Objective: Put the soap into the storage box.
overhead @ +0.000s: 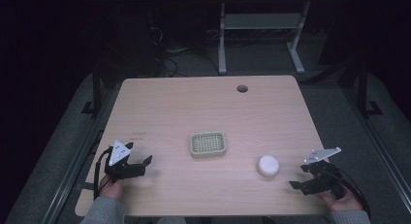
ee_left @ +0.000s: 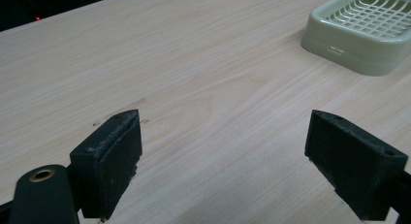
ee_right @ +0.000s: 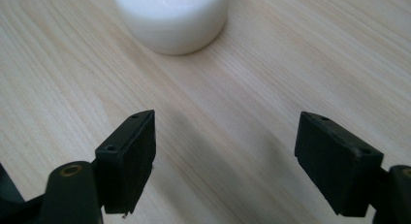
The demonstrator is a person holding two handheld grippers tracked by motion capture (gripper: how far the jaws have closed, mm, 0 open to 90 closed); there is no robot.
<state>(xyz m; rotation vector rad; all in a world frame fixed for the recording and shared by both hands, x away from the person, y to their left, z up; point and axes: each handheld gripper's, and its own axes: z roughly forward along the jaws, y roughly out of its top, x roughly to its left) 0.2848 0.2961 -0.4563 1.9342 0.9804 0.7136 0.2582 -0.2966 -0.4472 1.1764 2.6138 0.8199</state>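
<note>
1. High view: A light wooden surface [overhead: 203, 112] has a small round hole [overhead: 242, 88] near its far edge. A pale green soap dish [overhead: 208, 144] with a grid top sits in the middle of the surface. A round white soap bar [overhead: 268, 165] lies to the right of the dish, near it but not touching. The left hand-held gripper [overhead: 145, 161] sits at the near left of the surface, held by the person's left hand [overhead: 112, 189]. Its jaws point toward the dish and stand apart with nothing between them. The right hand-held gripper [overhead: 294, 186] sits at the near right, held by the person's right hand [overhead: 339, 200]. It points toward the soap bar, which is close but not touched. A grey table frame [overhead: 261, 35] stands on the dark floor behind.

2. Left gripper view: The left hand-held gripper [ee_left: 223, 151] has its two black jaws wide apart. Bare wooden surface [ee_left: 169, 64] lies between them. The green soap dish [ee_left: 361, 32] is farther off, at the top right, well apart from the jaws.

3. Right gripper view: The right hand-held gripper [ee_right: 225, 151] also has its jaws wide apart and holds nothing. The white soap bar [ee_right: 170, 18] lies straight ahead on the surface [ee_right: 291, 54], near the jaws but not between them.
</note>
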